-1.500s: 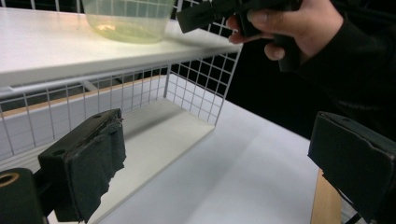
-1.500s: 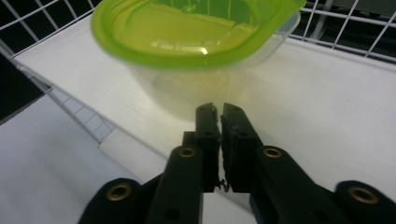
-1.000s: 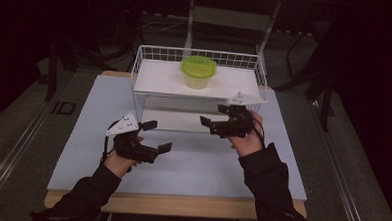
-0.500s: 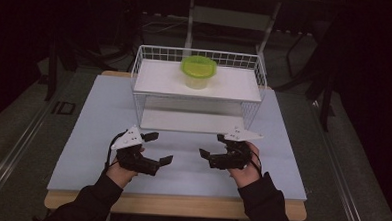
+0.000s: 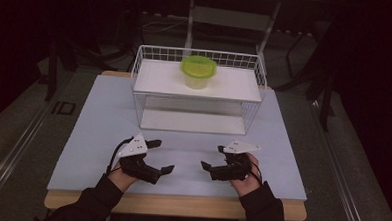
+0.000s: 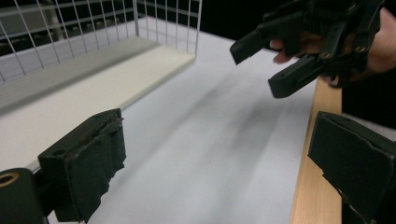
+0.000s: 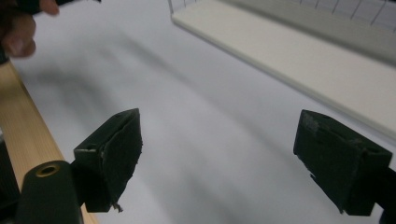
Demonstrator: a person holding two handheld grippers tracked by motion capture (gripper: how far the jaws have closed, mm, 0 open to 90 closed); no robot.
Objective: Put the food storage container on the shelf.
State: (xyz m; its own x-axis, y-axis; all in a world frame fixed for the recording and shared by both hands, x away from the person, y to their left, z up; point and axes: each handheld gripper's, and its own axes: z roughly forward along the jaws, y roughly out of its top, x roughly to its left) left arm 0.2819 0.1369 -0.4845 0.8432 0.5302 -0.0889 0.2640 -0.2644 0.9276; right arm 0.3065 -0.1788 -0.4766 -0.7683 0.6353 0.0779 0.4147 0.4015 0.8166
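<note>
— Where is the clear plastic tub with the lime-green lid (image 5: pixel 198 72) found?

— It is seen standing upright on the upper white shelf of the white wire rack (image 5: pixel 151 54), near the middle and toward the back, well apart from both grippers.

— How are the grippers placed?

— The left gripper (image 5: pixel 161 156) is held low over the pale blue-grey mat (image 5: pixel 98 131), near the table's wooden front edge (image 5: pixel 180 206); its jaws are spread wide, and nothing is held between them. The right gripper (image 5: pixel 212 158) is held at the same depth, facing the left one, its jaws likewise wide apart with nothing between them.

— And from the left gripper view?

— The right gripper (image 6: pixel 275 65) is seen ahead, above the mat's edge.
</note>
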